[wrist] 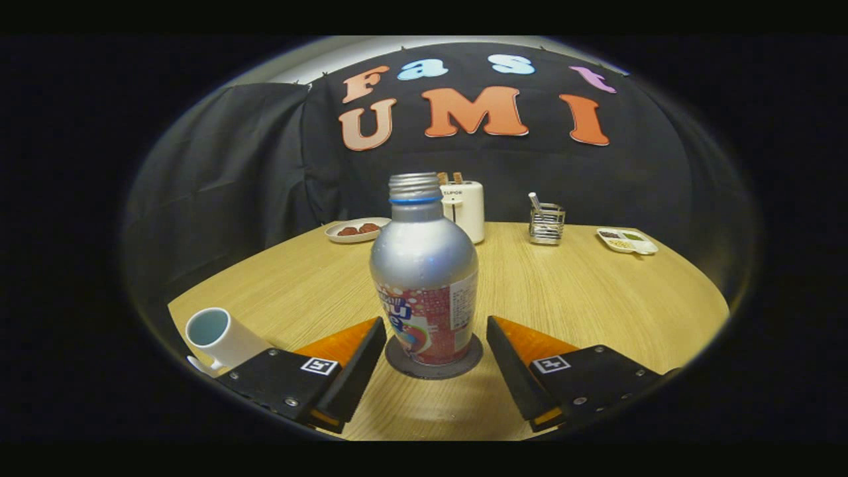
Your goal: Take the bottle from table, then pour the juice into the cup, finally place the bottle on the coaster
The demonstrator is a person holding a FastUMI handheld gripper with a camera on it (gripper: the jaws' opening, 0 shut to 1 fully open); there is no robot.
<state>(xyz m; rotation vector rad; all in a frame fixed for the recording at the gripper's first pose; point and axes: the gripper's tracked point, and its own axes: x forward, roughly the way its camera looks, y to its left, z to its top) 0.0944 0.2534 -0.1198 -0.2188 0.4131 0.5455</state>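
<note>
Bottle [424, 285] upright on coaster [434, 364] — tongs [436, 351] spread, clear of it

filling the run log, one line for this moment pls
gripper open, fingers either side of bottle, not touching | bottle upright on coaster, uncapped | cup beside one finger

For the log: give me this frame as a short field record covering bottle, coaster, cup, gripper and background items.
bottle: silver bottle, uncapped, upright on the coaster
coaster: dark round coaster under the bottle, between the fingertips
cup: white cup beside the left finger
gripper: gripper open, fingers either side of the bottle, not touching it
table: round wooden table
behind bottle: toaster, plate, wire holder, sectioned dish
task stage: bottle appears placed and released
</note>
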